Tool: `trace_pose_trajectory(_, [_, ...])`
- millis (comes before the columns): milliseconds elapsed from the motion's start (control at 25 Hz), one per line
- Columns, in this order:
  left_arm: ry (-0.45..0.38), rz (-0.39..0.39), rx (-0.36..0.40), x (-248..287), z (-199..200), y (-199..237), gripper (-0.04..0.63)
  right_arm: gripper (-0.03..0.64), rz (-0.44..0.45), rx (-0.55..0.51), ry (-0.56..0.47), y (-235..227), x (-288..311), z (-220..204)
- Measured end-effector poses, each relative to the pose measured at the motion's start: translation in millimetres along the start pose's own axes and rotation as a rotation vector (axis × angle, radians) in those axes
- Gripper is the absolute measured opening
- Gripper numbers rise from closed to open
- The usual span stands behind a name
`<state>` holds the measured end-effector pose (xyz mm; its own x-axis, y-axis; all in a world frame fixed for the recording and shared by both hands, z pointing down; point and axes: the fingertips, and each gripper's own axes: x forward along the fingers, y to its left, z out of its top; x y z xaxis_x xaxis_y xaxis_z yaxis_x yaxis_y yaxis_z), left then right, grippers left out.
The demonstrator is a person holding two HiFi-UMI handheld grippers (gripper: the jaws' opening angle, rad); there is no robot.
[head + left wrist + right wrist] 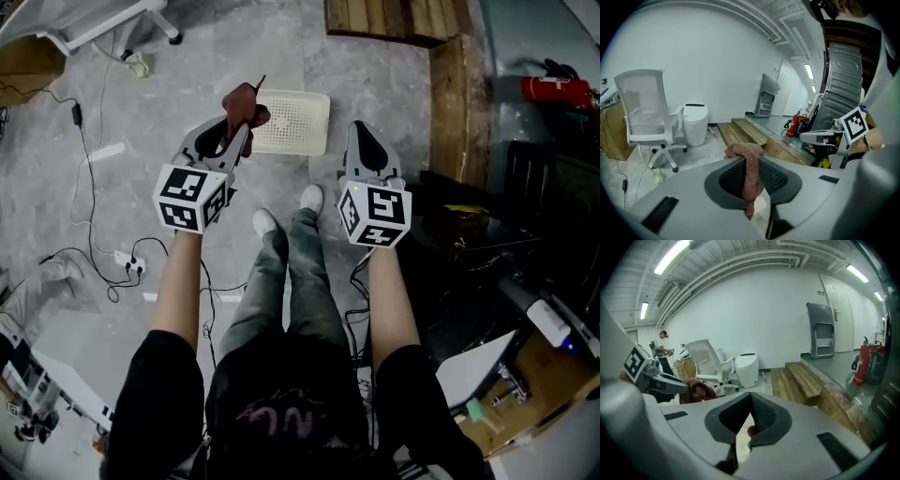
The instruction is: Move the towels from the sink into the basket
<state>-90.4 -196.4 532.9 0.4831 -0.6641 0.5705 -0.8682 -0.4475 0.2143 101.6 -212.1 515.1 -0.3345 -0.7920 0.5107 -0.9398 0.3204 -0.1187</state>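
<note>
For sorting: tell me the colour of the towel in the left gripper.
Reddish-brown towel, best seen in the left gripper view.

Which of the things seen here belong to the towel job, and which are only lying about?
Part of the job:
- reddish-brown cloth towel, pinched in the fingers of the left gripper
- white perforated plastic basket on the floor
- right gripper, fingers together

Only lying about:
- white swivel office chair
- red fire extinguisher
- wooden steps
- white power strip
</note>
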Motion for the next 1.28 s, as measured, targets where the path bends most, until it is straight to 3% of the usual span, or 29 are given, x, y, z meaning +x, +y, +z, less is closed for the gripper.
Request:
trace_pose_trajectory(400, [0.037, 0.001, -0.048, 73, -89, 27, 0.087, 0.015, 0.026, 0.006, 0.059, -8, 69, -96])
trace_pose_trajectory(600, [0.045, 0.011, -0.079, 118, -149, 42, 0.087, 0.015, 0.048, -0.039, 0.088, -15, 107, -159])
trace_pose_trajectory(920, [0.090, -0.005, -0.105, 174, -245, 60, 0.087, 0.015, 0.030, -0.016, 0.136, -28, 150, -256])
trace_pose_trajectory(1280, [0.098, -0.009, -0.096, 240, -320, 88, 0.089, 0.015, 0.024, -0.035, 0.142, -43, 201, -339])
